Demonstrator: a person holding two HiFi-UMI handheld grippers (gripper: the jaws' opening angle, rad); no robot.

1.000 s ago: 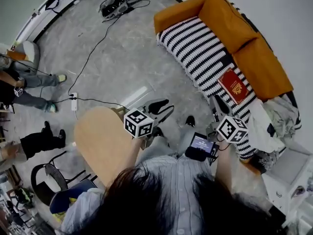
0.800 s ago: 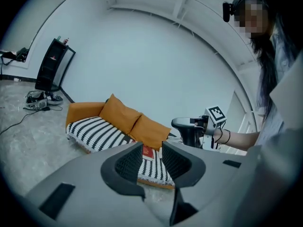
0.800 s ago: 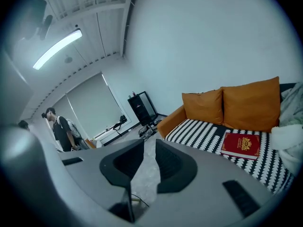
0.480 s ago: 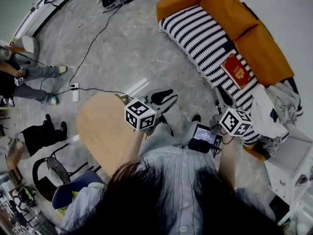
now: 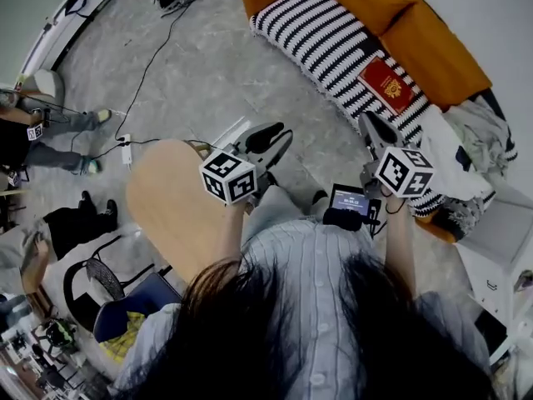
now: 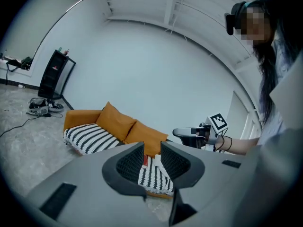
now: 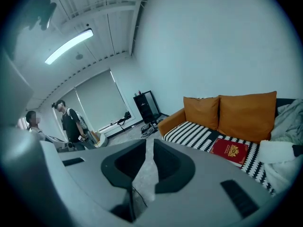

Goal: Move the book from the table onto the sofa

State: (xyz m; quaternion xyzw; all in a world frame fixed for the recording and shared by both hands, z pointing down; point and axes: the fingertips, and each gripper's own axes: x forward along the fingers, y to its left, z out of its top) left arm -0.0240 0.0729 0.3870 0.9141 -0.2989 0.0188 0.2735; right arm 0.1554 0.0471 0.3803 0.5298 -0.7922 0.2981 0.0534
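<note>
The red book [image 5: 386,85] lies flat on the striped blanket of the orange sofa [image 5: 433,44], with no gripper touching it. My left gripper [image 5: 268,140] hangs over the floor beside the round wooden table [image 5: 166,211]. Its jaws are closing, with nothing between them. My right gripper [image 5: 372,132] is held near the sofa's front edge, short of the book. Its jaws are also closing and empty, with a narrow gap left. The right gripper view shows the book [image 7: 229,151] to the right of its jaws [image 7: 149,160]. In the left gripper view, the book [image 6: 144,160] is a red sliver between the jaws [image 6: 152,161].
Crumpled cloth [image 5: 466,132] fills the sofa's right end, next to a white cabinet [image 5: 500,257]. Cables and a power strip [image 5: 127,150] cross the floor. People [image 5: 50,127] and a chair [image 5: 108,294] are at the left. A small screen [image 5: 350,200] hangs at my chest.
Both grippers have moved up in the head view and the view itself has shifted, so the sofa sits higher. The book lies unmoved on the sofa.
</note>
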